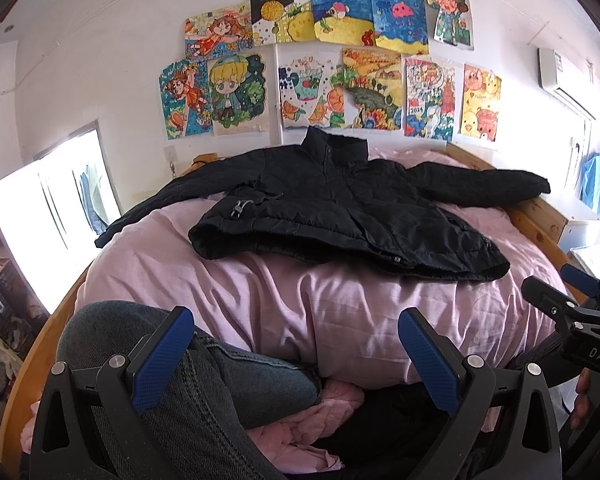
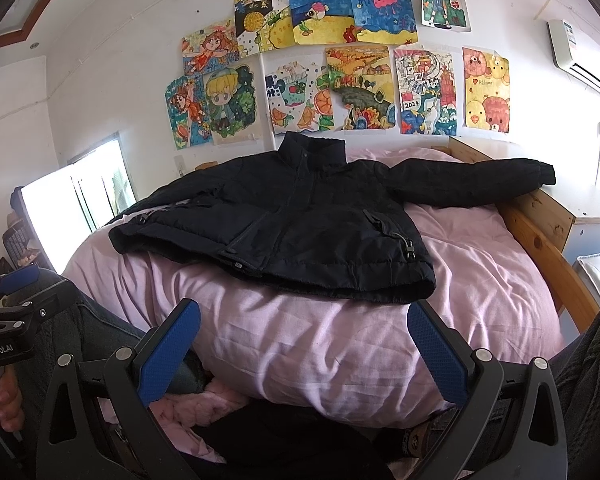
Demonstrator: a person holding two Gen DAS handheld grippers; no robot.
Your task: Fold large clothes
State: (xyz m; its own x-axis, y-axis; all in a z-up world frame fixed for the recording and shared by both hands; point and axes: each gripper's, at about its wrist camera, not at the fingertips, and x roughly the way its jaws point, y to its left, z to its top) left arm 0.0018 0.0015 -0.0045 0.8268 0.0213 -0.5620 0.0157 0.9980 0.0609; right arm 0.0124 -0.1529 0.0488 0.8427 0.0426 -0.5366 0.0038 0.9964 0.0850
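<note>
A black jacket (image 2: 284, 216) lies spread flat, centre frame, on a pink duvet (image 2: 340, 344). Our left gripper (image 1: 296, 364) and right gripper (image 2: 304, 356) hover released at the bottom; folding seems unstarted, so next we likely reach for a sleeve.

A wooden bed (image 2: 540, 220) carries a pink duvet (image 2: 320, 344) under a black jacket (image 2: 300, 216).

Daylit, blown-out window (image 1: 48, 196), fisheye-warped edges

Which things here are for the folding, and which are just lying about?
For the folding: black jacket, left gripper, right gripper.

Just lying about: pink duvet, drawings on the wall, air conditioner, wooden bed frame.
</note>
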